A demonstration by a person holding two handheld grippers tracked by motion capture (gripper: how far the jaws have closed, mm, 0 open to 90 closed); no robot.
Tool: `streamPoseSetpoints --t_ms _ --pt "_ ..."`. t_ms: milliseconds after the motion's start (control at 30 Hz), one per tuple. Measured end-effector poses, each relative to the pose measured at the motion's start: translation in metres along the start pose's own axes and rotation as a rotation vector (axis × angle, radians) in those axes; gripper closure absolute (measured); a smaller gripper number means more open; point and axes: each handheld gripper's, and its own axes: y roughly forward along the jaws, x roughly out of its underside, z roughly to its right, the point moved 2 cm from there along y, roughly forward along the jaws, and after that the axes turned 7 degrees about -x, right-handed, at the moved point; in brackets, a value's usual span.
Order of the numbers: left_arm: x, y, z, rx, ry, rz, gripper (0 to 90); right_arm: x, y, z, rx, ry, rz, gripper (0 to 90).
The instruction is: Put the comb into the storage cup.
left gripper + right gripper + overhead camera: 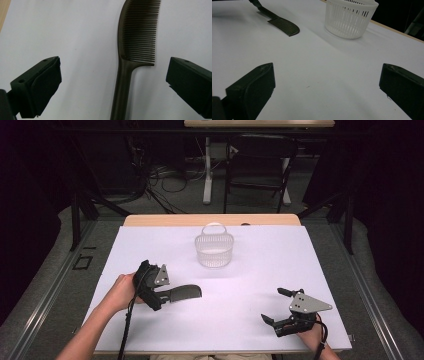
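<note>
The left gripper (172, 292) hangs over the dark comb (136, 45) with jaws wide apart, not touching it. The right gripper (277, 307) is also open, near the table edge.

Was bright on the white table (250, 310), dark all around; looked a bit blurry near the jaws, maybe.

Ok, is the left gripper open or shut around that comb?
Open. In the left gripper view the left gripper has its jaws spread wide, with the dark comb lying flat between them on the white table, touching neither.

High view overlooks table; both gripper views share comb (136, 40).
</note>
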Motion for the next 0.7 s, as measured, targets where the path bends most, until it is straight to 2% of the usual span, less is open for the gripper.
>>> streamPoseSetpoints --t_ms 200,300,367,567,633,667,700 --pt "-0.002 0.007 -0.001 0.021 0.035 -0.041 6.1 0.0 0.0 0.0 -0.002 0.002 -0.005 0.1" --pt "-0.003 0.011 -0.001 0.041 0.057 -0.067 17.2 0.0 0.0 0.0 -0.003 0.002 -0.005 0.1" --pt "-0.003 0.013 -0.001 0.045 0.065 -0.085 19.2 0.0 0.0 0.0 -0.003 0.0 -0.004 0.1" --pt "-0.003 0.019 -0.001 0.087 0.088 -0.129 36.1 0.001 0.001 0.0 -0.004 0.003 -0.008 0.1" --pt "-0.003 0.021 0.0 0.108 0.097 -0.154 43.4 0.001 0.001 0.0 -0.005 0.002 -0.007 0.1" --pt "-0.003 0.022 0.0 0.102 0.107 -0.172 45.7 0.001 0.001 0.0 -0.005 0.003 -0.008 0.1" --pt "-0.004 0.023 0.001 0.126 0.113 -0.183 48.6 0.001 0.001 0.0 -0.005 0.004 -0.009 0.1"
